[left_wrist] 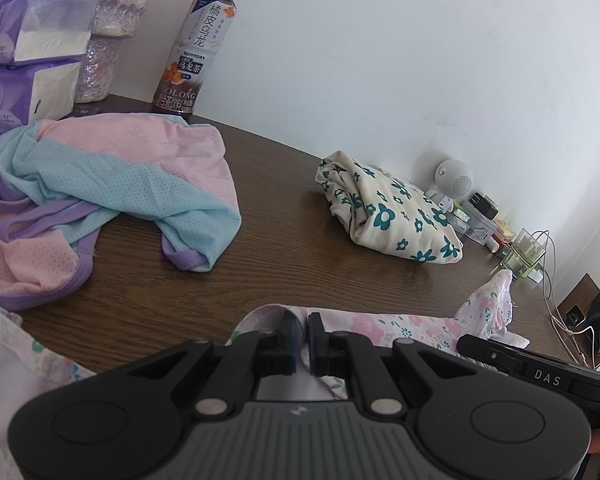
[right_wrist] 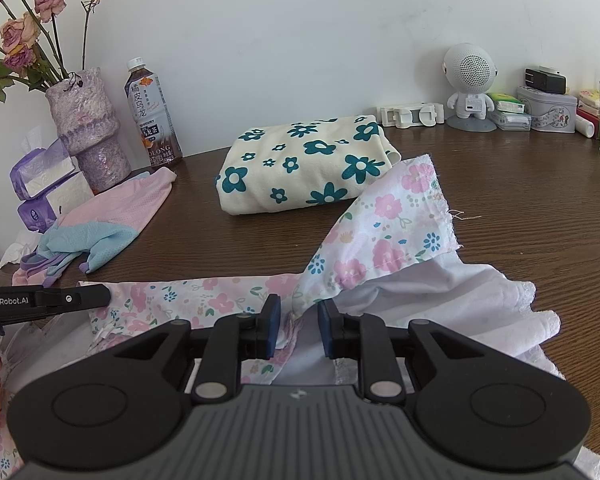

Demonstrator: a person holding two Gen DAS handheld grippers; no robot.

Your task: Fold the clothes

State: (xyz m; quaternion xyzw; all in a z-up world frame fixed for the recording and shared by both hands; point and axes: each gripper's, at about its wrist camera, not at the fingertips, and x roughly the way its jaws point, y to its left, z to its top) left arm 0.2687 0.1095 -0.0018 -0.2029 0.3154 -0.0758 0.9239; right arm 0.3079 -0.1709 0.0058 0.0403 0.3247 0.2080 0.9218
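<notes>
Garment [right_wrist: 384,216] pinched in left gripper [left_wrist: 303,334], table [right_wrist: 500,200]

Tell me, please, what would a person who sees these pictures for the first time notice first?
First comes the pink flowered cloth stretched across the front of the brown table, between the left gripper and the right gripper. Behind it, near the wall, lies a folded cream cloth with teal flowers. To the left, a pink and blue garment lies unfolded beside a tea bottle.
</notes>
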